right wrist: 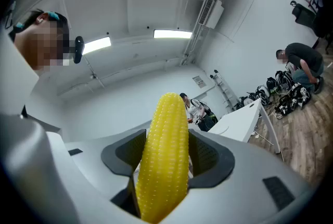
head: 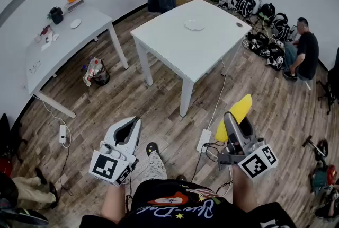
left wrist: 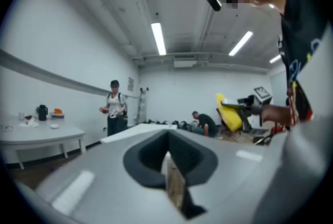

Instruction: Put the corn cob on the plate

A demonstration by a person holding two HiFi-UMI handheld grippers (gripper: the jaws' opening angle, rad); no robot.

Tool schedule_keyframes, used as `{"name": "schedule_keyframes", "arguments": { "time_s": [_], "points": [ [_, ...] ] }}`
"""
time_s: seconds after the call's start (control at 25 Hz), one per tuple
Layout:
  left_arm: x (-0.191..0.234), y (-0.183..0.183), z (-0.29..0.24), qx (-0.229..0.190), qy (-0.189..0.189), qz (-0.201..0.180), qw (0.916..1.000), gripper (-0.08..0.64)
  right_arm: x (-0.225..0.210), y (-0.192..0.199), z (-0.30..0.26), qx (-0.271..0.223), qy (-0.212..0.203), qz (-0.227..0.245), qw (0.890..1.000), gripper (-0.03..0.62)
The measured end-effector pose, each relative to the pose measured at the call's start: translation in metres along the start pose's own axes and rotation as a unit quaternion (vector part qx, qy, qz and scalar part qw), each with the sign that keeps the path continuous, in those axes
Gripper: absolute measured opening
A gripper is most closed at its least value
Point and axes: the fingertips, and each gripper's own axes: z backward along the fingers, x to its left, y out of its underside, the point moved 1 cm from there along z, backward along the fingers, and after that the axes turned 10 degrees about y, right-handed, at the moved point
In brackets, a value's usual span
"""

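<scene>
While short of white table (head: 175, 46) — right fingers (right wrist: 212, 158) on corn cob (right wrist: 165, 155), left fingers (left wrist: 145, 160) together.

**Inspector:** Grippers?
**Assistant:** Left gripper (head: 131, 125) and right gripper (head: 232, 117) have pale grey shells and dark pads (right wrist: 210, 158). Each has a white cube (head: 110, 167) with black square markers.
**Inspector:** Clothing?
**Assistant:** Black shirt (head: 175, 205) with coloured lettering and an orange motif.

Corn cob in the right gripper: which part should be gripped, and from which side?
Grip its thicker lower half, coming from the butt end, one jaw on each long side. The corn cob is long and tapers to its tip, so that part likely seats best. The right gripper holds it so now.
</scene>
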Motion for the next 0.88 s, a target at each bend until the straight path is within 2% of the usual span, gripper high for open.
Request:
{"name": "schedule_keyframes", "arguments": {
  "time_s": [0.24,0.4,0.52,0.64,0.76,0.88],
  "points": [
    [0.086,-0.004,-0.054,-0.017,0.015,0.002,0.9997,-0.002,0.003,-0.003,-0.093,-0.017,0.008,0.015,1.000,0.264],
    [0.146,-0.013,-0.085,-0.017,0.045,-0.007,0.9988,-0.002,0.012,-0.007,-0.153,-0.035,0.027,0.027,0.999,0.264],
    [0.192,-0.014,-0.099,-0.017,0.063,-0.012,0.9978,-0.002,0.014,-0.003,-0.197,-0.051,0.046,0.015,0.998,0.264],
    [0.237,-0.005,-0.111,-0.015,0.069,0.001,0.9975,-0.002,0.017,0.002,-0.233,-0.062,0.059,0.010,0.996,0.264],
    [0.265,0.001,-0.131,-0.016,0.077,0.008,0.9969,-0.002,0.017,0.005,-0.251,-0.061,0.067,0.015,0.996,0.264],
    [0.284,0.004,-0.158,-0.013,0.089,0.010,0.9959,-0.002,0.003,0.005,-0.271,-0.052,0.094,0.023,0.994,0.264]
  ]
}}
